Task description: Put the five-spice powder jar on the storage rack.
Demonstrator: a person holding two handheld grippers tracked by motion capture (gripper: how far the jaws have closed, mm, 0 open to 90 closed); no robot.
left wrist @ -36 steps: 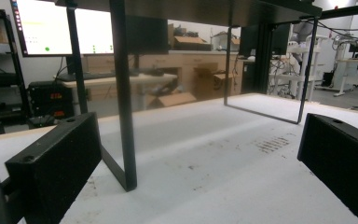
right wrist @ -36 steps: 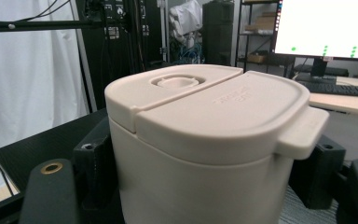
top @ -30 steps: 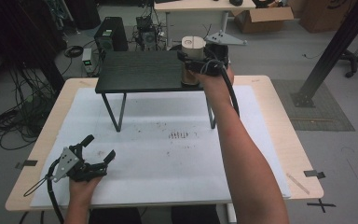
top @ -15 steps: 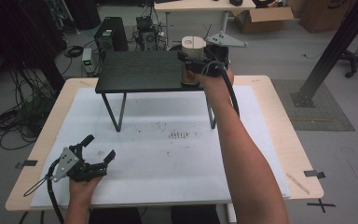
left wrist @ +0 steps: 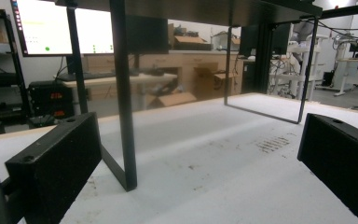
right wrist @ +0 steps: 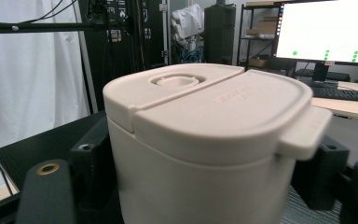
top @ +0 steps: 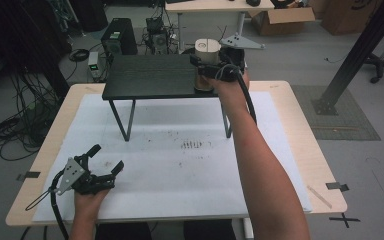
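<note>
Cream plastic, stiff and smooth, the lidded container (top: pixel 206 56) on the far right of the black shelf (top: pixel 150 76) looks light but slippery, so my right tongs (top: pixel 203 75), jaws just easing apart, flank its lower body, left tongs (top: pixel 106 159) open and empty.

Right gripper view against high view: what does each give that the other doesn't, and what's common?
Right gripper view: the cream container's two-part lid with a side tab, and a lit monitor behind. High view: the left claw, open over the white sheet, and the right forearm. Both: the container on the black stand, between the jaws of the right claw, which have just been opening.
</note>
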